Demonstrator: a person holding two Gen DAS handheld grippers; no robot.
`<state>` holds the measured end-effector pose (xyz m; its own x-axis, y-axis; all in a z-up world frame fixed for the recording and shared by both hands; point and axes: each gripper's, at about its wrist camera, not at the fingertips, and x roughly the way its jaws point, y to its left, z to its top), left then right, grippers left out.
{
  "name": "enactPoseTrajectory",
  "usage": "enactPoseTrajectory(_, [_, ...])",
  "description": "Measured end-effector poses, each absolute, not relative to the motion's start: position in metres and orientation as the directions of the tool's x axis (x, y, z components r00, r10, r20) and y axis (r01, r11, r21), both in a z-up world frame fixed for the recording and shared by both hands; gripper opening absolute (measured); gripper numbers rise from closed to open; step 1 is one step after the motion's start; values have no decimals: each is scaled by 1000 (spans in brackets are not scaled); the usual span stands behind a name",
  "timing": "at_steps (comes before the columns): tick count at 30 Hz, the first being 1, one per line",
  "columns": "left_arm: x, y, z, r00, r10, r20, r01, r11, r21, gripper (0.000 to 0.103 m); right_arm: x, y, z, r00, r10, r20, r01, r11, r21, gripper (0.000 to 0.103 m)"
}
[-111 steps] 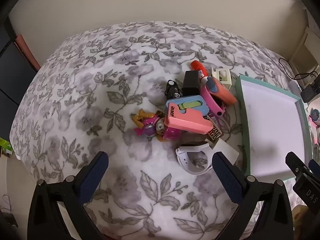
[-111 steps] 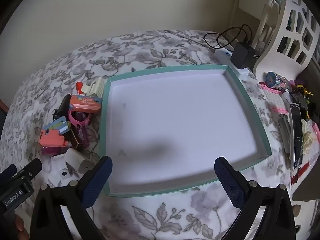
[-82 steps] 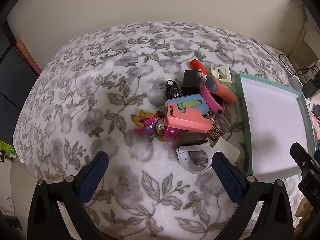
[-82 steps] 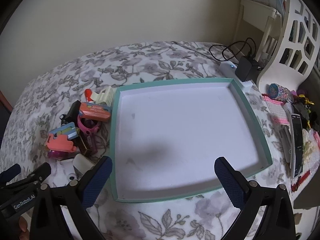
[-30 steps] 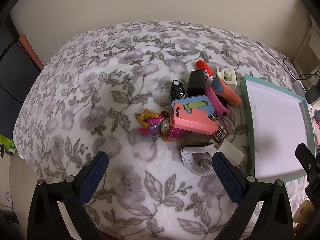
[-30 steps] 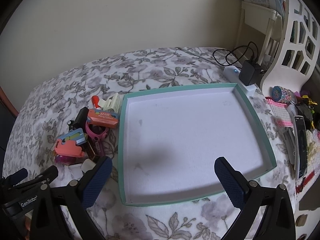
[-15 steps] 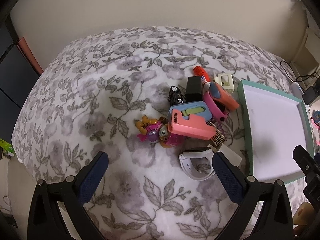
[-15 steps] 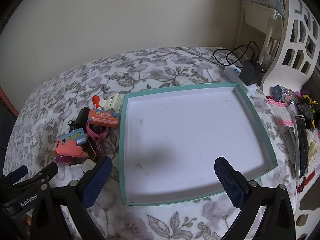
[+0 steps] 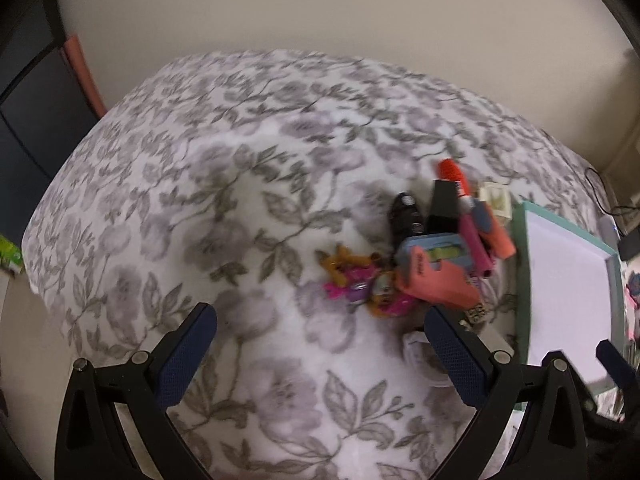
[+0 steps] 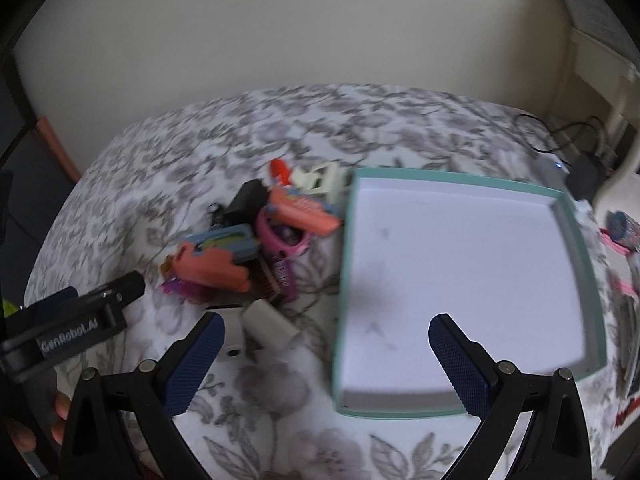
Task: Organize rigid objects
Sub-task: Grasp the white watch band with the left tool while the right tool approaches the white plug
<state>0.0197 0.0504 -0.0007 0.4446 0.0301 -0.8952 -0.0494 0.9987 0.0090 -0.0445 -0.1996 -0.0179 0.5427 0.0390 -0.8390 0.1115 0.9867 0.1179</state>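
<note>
A heap of small rigid objects lies on the floral bedspread: a pink and blue stapler point(image 9: 434, 276) point(image 10: 218, 258), a pink toy figure point(image 9: 360, 286), a black box point(image 9: 442, 204), a red-capped marker point(image 9: 454, 174), a pink watch point(image 10: 282, 236), an orange case point(image 10: 304, 208) and a white band point(image 10: 266, 326). A teal-rimmed white tray point(image 10: 344, 264) point(image 9: 524, 264) lies to their right. My left gripper point(image 9: 320, 354) is open, above the bedspread before the heap. My right gripper point(image 10: 326, 354) is open, over the tray's near left corner.
A charger with cable point(image 10: 586, 174) lies past the tray's far right corner. A white shelf point(image 10: 600, 64) and small items point(image 10: 618, 228) are at the right. A wall runs behind the bed. The left gripper's body point(image 10: 72, 322) shows in the right wrist view.
Both views are now blurred by motion. The right gripper has swung left, so the heap sits nearer its centre. The left gripper's view has shifted left and slightly nearer the heap.
</note>
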Motion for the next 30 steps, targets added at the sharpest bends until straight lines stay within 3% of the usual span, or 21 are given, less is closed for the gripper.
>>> enactPoseTrajectory(6, [24, 67, -8, 406, 101, -908, -107, 992, 62, 103, -34, -178, -30, 500, 85, -862, 65, 989, 135, 103])
enactPoseTrajectory(13, [29, 69, -18, 356, 69, -932, -107, 994, 33, 103, -27, -164, -37, 472, 85, -878, 29, 993, 112, 100])
enactPoseTrajectory(30, [34, 19, -45, 223, -188, -957, -42, 979, -202, 102, -30, -220, -34, 429, -12, -903, 183, 980, 74, 95])
